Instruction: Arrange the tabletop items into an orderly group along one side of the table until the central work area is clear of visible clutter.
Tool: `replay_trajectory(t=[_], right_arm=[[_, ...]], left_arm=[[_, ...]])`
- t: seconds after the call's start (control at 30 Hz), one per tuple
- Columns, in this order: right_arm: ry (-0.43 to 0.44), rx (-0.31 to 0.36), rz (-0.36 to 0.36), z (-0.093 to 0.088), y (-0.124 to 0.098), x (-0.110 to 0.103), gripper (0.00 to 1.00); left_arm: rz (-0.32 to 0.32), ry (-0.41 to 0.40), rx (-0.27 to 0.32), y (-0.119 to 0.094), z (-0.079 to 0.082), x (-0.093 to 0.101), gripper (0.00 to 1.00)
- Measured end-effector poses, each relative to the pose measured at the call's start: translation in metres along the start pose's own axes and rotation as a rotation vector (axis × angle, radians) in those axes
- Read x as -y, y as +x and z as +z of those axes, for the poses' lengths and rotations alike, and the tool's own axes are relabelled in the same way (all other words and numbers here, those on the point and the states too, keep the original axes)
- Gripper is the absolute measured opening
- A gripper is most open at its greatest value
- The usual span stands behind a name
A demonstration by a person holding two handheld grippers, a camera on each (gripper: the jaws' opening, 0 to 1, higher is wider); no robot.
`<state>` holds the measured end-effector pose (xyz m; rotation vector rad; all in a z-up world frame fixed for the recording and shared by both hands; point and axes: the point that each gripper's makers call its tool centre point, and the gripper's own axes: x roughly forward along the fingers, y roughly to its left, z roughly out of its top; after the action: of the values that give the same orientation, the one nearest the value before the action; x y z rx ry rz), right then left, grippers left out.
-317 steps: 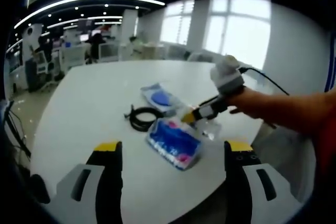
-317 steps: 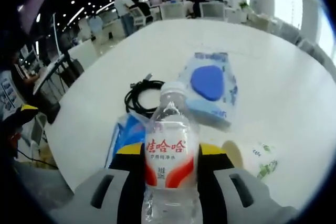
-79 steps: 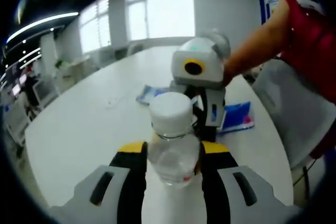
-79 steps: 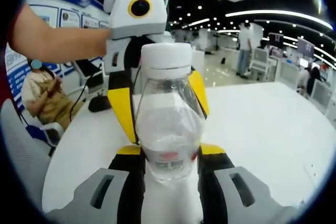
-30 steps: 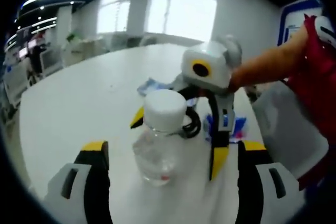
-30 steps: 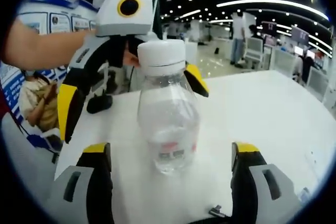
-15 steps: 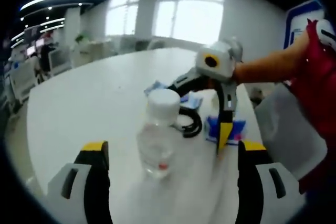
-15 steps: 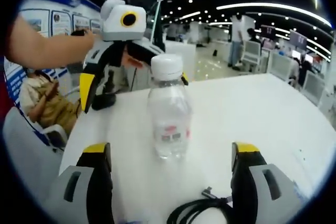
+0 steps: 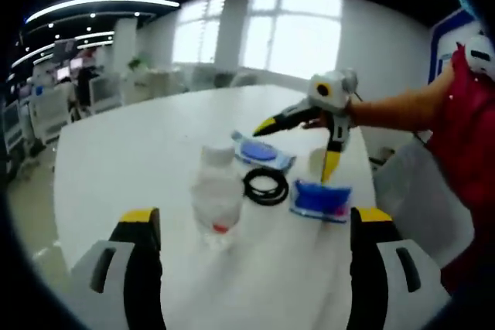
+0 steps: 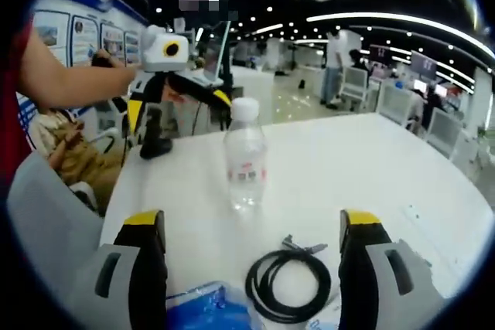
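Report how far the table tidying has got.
Done: the water bottle stands upright on the table, released. In hand: nothing; the left gripper and right gripper are both open. The black cable coil and two blue packets lie close together beside the bottle. Left: lining these up along one edge.

The water bottle [image 9: 216, 199], earlier clamped between both grippers' jaws, now stands free on the white table [image 9: 139, 144], left of centre in the left gripper view. The left gripper [image 9: 254, 222] and right gripper [image 10: 251, 226] have spread their jaws wide and backed away. In the right gripper view, a black coiled cable [image 10: 288, 284] has appeared at lower centre.
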<state>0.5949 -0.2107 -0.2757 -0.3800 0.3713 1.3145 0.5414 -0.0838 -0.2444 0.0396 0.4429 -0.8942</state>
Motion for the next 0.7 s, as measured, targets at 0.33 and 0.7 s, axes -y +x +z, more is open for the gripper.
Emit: replay_trajectory(t=[0.33,0.7], right_arm=[[0.024,0.012,-0.075,-0.019,-0.061,0.001,0.90],[0.043,0.008,-0.118,-0.041,-0.110,-0.002,0.89]], left_arm=[[0.021,-0.018,0.020,-0.010,-0.001,0.040,0.99],[-0.002,-0.016,0.003,0.008,0.001,0.087,0.97]])
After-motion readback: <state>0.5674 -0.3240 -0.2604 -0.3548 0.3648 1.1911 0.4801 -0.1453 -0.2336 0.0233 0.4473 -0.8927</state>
